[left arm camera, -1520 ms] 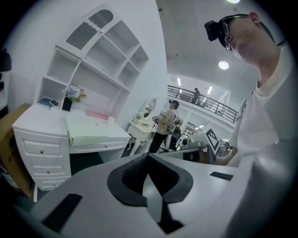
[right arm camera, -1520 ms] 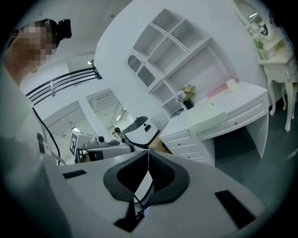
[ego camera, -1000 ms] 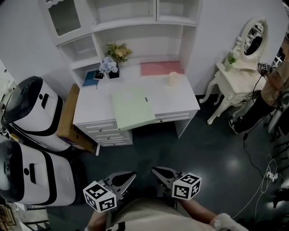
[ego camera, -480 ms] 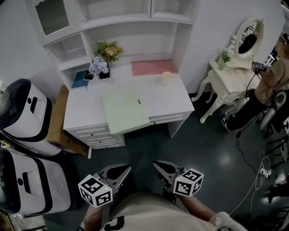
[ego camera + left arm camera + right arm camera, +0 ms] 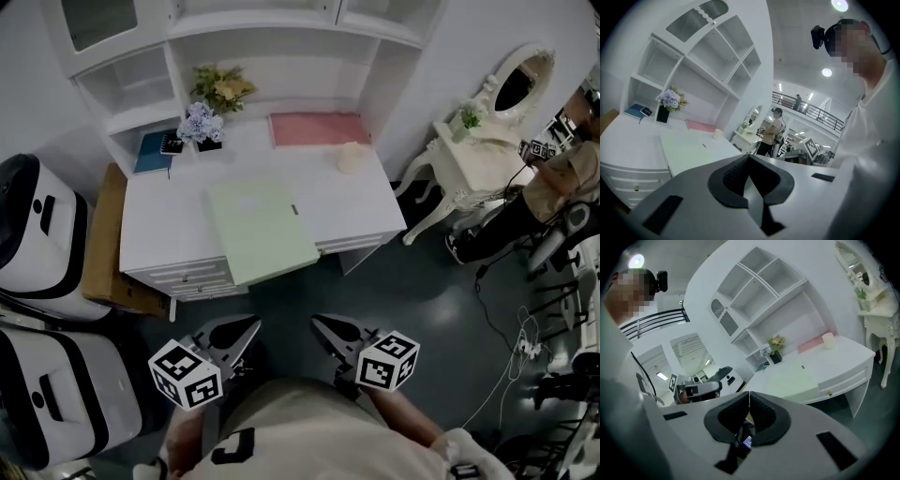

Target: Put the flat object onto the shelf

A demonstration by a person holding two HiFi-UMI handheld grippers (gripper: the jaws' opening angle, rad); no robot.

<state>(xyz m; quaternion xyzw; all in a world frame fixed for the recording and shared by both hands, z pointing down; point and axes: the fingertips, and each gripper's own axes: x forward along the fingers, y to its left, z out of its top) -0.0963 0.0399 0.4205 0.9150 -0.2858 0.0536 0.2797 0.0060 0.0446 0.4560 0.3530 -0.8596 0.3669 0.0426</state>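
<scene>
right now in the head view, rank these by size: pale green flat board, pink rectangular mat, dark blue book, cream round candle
1. pale green flat board
2. pink rectangular mat
3. dark blue book
4. cream round candle
All sit on one white desk, so nearness barely skews this.

Head-high and gripper-level views, shared desk

Staged bedroom, desk, shelf, vanity table

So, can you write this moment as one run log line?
stage: not started | left tool: shut, empty | right tool: shut, empty | flat object: on desk, over front edge | shelf: no flat object
</scene>
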